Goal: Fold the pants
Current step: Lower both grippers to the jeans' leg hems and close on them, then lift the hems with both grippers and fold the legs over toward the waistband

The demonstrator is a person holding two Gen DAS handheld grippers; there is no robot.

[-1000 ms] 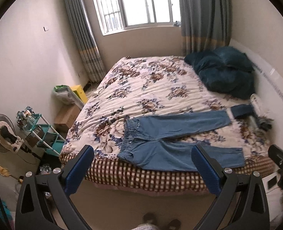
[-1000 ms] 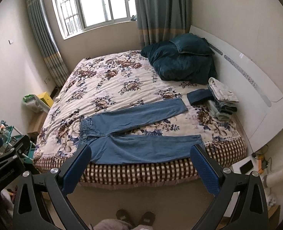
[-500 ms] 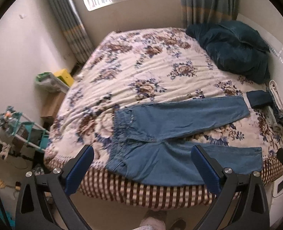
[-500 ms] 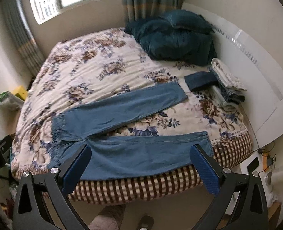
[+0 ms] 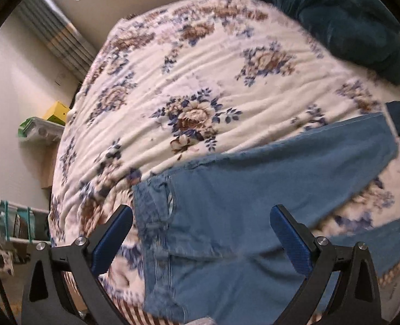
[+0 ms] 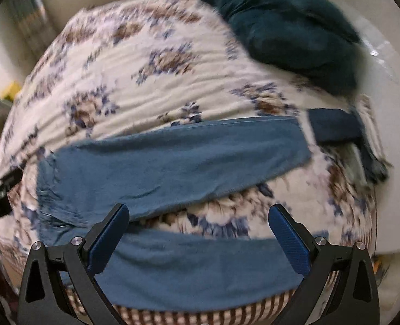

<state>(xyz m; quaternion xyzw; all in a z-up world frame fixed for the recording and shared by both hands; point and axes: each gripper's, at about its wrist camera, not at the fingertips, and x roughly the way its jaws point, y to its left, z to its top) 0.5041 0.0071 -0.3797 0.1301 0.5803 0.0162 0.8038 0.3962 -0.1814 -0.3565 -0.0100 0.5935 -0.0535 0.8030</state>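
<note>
Blue denim pants [image 5: 254, 189] lie flat on the floral bedspread near the bed's front edge, waistband to the left, legs spread apart to the right. My left gripper [image 5: 200, 241] is open and empty, hovering over the waist and seat. In the right wrist view the pants [image 6: 172, 162] show both legs, the far one angled up, the near one [image 6: 200, 265] along the bed edge. My right gripper [image 6: 197, 235] is open and empty, above the near leg.
The floral bedspread [image 5: 200, 67] covers the bed. Dark teal pillows [image 6: 294, 35] lie at the far right by the white headboard [image 6: 384, 86]. A folded dark blue garment [image 6: 332, 127] and stacked clothes lie past the leg ends. A yellow box [image 5: 56, 111] and shelf stand left of the bed.
Both grippers have moved forward and down toward the bed, so the pants now fill the lower view. Both stay open. The pants have not moved.
</note>
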